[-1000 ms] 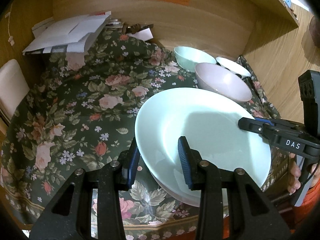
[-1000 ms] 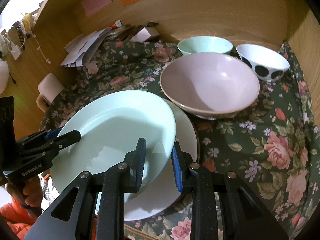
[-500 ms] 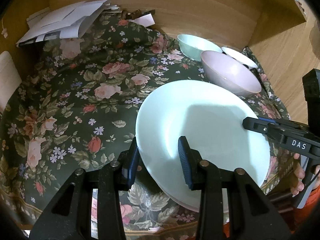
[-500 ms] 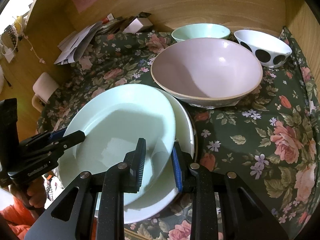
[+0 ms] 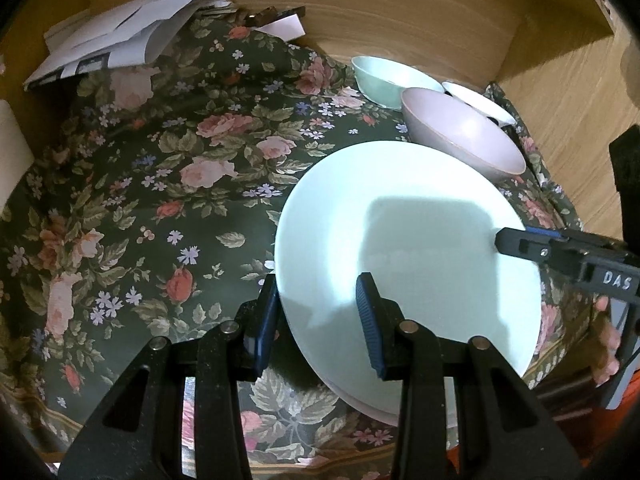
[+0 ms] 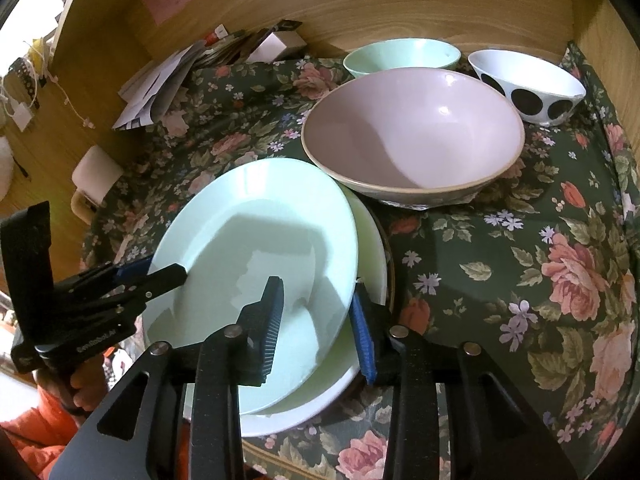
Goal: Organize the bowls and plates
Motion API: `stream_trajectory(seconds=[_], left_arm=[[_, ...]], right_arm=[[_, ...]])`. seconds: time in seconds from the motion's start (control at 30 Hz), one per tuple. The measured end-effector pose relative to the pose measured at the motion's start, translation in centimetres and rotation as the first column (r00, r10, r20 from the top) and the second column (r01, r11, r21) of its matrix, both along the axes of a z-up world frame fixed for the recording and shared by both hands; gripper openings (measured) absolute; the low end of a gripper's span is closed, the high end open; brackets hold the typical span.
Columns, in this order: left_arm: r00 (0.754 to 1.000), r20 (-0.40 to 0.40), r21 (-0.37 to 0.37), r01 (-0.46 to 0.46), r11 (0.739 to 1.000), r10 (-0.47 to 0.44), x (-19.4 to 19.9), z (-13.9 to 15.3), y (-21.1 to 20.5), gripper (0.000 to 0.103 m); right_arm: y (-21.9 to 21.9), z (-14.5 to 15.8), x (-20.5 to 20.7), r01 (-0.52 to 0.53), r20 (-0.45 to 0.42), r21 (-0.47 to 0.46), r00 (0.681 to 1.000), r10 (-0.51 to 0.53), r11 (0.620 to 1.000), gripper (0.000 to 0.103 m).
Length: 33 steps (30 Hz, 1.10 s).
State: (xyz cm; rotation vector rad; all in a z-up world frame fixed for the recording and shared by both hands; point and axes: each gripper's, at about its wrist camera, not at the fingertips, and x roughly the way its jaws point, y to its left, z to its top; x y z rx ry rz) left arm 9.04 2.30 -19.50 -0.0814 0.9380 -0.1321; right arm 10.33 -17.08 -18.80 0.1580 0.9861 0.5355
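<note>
Mint plate (image 6: 256, 240) sits tilted on top of the white plate (image 6: 360, 364) at the near edge of the surface (image 6: 500, 272) — its right rim rides high, its left side is down over the stack

Left gripper (image 5: 316, 320): fingers (image 5: 370, 320) straddle the plate's near-left rim, one pad under the edge, one over the face. Gap is moderate and from the left wrist view I can't tell whether the pads actually press on the rim

Right gripper (image 6: 316, 320): jaws opening, mint plate rim between them. Left pad (image 6: 272, 316) looks clear of the plate face, right pad (image 6: 362, 332) is just beside the rim's outer edge, so it reads as letting go rather than gripping

Key relation for the next move: the plate lies straight ahead of both sets of fingers, each taking it edge-on from opposite sides of the near rim. The mint plate is offset left of the white one, not concentric. The far rim is close to the pink bowl (image 6: 412, 136), just beside or touching, can't tell which

Judgement: the plate is about placed and needs to settle flat and centred on the white one — then both hands back straight out along their pointing lines. Risk: a sideways pull could drag the plate off-centre or nudge the pink bowl

Green bowl (image 6: 400, 56) and spotted bowl (image 6: 528, 84) sit behind, untouched
</note>
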Motion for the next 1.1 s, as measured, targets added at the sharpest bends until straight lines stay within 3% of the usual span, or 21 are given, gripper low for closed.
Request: stream_trajectory(seconds=[0.4,0.57,0.8,0.93,1.1], left_arm=[[1.000,0.006,0.010,0.004,1.000,-0.004,-0.1,0.1,-0.1,0.038],[0.999,0.054,0.035,0.002,0.999,-0.004,-0.5,1.6,0.0,0.038],[0.993,0.116,0.036,-0.005,0.999,0.001,0.1,4.5,-0.1,0.041],[0.988,0.155,0.045,-0.010,0.999,0.003,0.9,6.0,-0.5,0.056],[0.981,0.196,0.073,-0.006,0.997,-0.009,2.2,7.6,-1.5,0.070]], right_arm=[[-0.2,0.8,-1.0,0.000,0.037,-0.055,0.999,0.002,0.999,0.030],[-0.9,1.4,-1.6,0.041,0.086,-0.085,0.996,-0.033,0.996,0.048],[-2.6,2.6,-1.5,0.103,0.128,-0.067,0.987,-0.094,0.992,0.048],[-3.5,3.8,-1.1,0.140,0.167,-0.063,0.978,-0.127,0.988,0.048],[-4.6,5.3,-0.8,0.190,0.233,-0.059,0.957,-0.172,0.980,0.061]])
